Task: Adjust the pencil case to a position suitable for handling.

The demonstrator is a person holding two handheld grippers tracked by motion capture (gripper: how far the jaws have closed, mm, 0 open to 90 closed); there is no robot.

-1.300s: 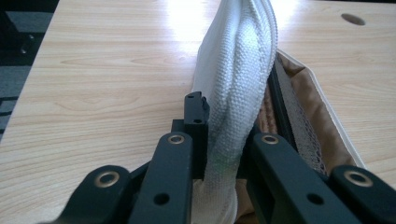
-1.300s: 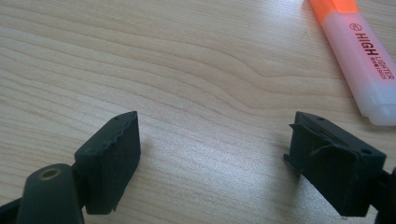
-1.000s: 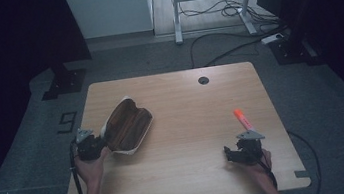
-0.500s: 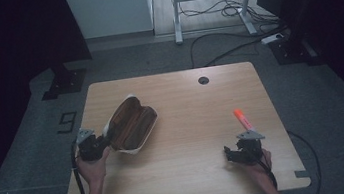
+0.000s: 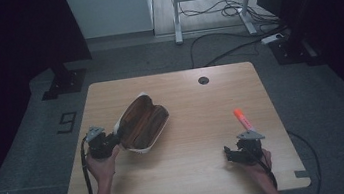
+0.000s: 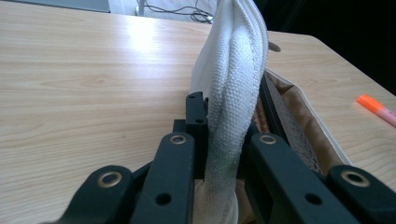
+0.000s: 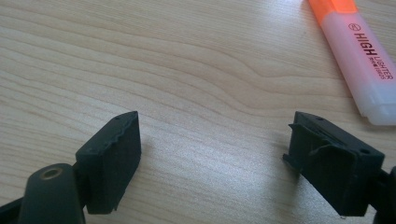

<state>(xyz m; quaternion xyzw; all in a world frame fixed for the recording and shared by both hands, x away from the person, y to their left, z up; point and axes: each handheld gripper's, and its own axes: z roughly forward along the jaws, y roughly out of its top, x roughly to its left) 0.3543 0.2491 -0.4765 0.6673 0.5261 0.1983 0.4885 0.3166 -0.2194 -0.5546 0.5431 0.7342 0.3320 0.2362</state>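
Observation:
An open white fabric pouch (image 5: 141, 124) with a brown lining lies left of the table's middle. My left gripper (image 5: 110, 143) is shut on its near left rim. In the left gripper view the white cloth edge (image 6: 233, 70) rises between the closed jaws of that gripper (image 6: 229, 135), and the lining falls away to the right. An orange and pink highlighter (image 5: 241, 119) lies at the right side. My right gripper (image 5: 241, 144) rests just short of it, open. In the right gripper view the highlighter (image 7: 359, 51) lies beyond the right jaw of the gripper (image 7: 215, 140), with bare wood between the jaws.
The wooden table (image 5: 205, 173) has a round cable hole (image 5: 203, 80) near its far edge. Cables trail from both grippers over the near edge. The highlighter (image 6: 376, 108) also shows far right in the left gripper view. Dark floor surrounds the table.
My left gripper has shifted slightly right with the pouch rim held in it, and the pouch moved right with it. The right gripper has stayed where it was.

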